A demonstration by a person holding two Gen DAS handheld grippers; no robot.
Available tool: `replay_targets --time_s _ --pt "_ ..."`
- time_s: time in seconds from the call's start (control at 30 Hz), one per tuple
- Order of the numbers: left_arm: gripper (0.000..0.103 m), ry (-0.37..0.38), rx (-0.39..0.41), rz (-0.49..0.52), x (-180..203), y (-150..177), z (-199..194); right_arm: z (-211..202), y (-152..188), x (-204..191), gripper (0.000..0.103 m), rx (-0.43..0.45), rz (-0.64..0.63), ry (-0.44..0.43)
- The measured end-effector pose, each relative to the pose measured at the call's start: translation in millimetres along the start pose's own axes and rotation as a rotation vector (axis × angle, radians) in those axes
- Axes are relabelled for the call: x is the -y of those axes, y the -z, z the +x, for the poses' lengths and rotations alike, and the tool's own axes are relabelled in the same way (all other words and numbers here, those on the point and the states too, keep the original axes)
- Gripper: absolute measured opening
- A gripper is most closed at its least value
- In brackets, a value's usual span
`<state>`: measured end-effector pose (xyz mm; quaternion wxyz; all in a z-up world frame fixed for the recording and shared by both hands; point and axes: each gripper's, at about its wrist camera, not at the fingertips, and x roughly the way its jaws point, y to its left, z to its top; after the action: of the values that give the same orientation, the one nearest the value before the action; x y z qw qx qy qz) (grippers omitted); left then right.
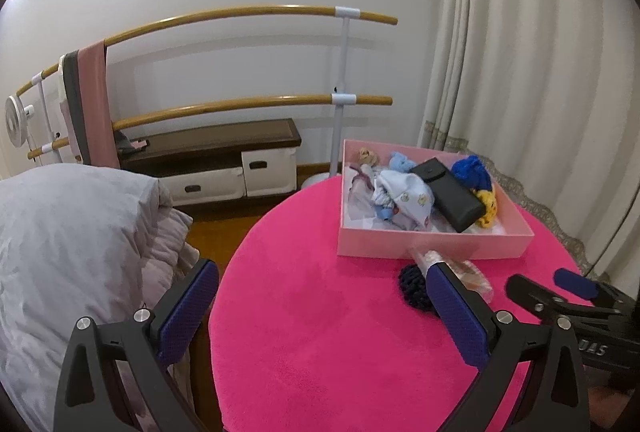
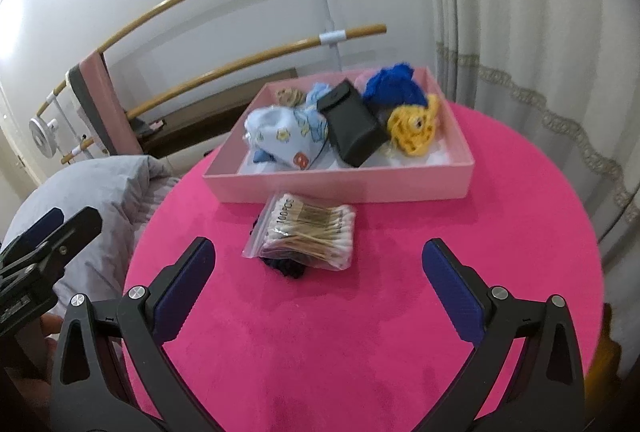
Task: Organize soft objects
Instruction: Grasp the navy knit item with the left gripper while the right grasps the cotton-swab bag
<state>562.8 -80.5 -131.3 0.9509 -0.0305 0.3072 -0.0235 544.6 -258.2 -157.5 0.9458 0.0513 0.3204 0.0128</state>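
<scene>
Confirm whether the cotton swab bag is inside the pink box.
No, the cotton swab bag lies on the pink tabletop in front of the pink box.

Past the surface's far edge I see two wooden rails point(image 1: 256, 102) with a pink cloth point(image 1: 94, 104) draped over them, a low dark-topped cabinet point(image 1: 216, 152), cream curtains point(image 1: 520, 52), and grey bedding point(image 1: 72, 232) left.

"100" printed on cotton swab bag point(image 2: 308, 234); "UAS" on right tongs point(image 1: 576, 282) body
</scene>
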Motion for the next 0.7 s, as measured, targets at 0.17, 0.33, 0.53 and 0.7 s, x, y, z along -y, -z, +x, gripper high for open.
replay_targets --time_s 0.17,0.33,0.53,0.7 --pt "0.103 -0.009 -0.029 -0.001 -1.9 -0.3 22.7 28.9 -2.0 -0.6 0.103 -0.047 0.005 -0.020" --pt "0.103 -0.013 -0.055 -0.006 -2.5 -1.8 44.9 50.4 -4.4 -0.1 0.103 -0.080 0.014 -0.025" --pt "0.103 -0.014 -0.078 -0.004 -3.4 -0.2 66.7 76.5 -5.9 -0.7 0.103 -0.128 0.018 -0.029" --pt "0.103 -0.018 -0.093 -0.002 -3.1 -0.3 81.3 94.9 -7.6 1.6 0.100 -0.152 0.036 -0.042"
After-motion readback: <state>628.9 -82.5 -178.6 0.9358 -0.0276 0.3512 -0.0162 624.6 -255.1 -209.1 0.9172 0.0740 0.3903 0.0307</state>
